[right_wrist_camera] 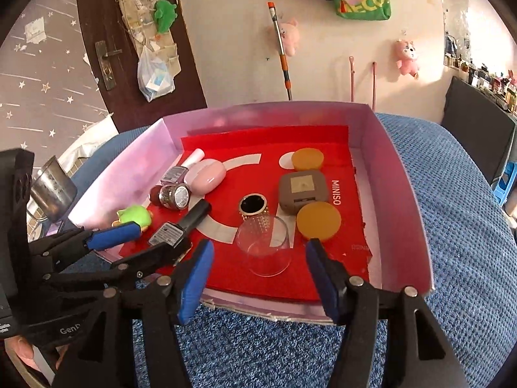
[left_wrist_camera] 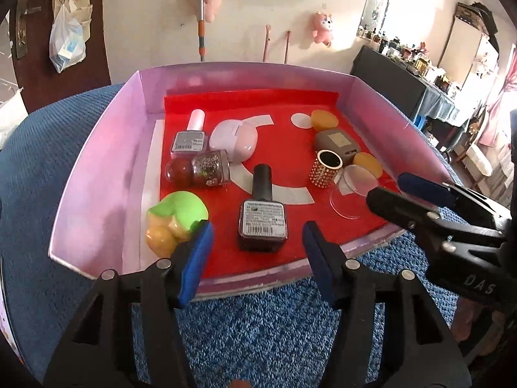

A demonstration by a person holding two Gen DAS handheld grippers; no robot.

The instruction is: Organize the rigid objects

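Bottles (left_wrist_camera: 262,216) + toy (left_wrist_camera: 173,224) in tray (left_wrist_camera: 97,174) left; cases, discs, cup (right_wrist_camera: 265,245) right.

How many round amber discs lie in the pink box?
2. One amber disc lies at the far side beside the grey case; the other lies nearer, right of the clear cup. Others may be hidden.

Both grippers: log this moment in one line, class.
left gripper: open, empty | right gripper: open, empty | dark nail polish bottle: lying in pink tray
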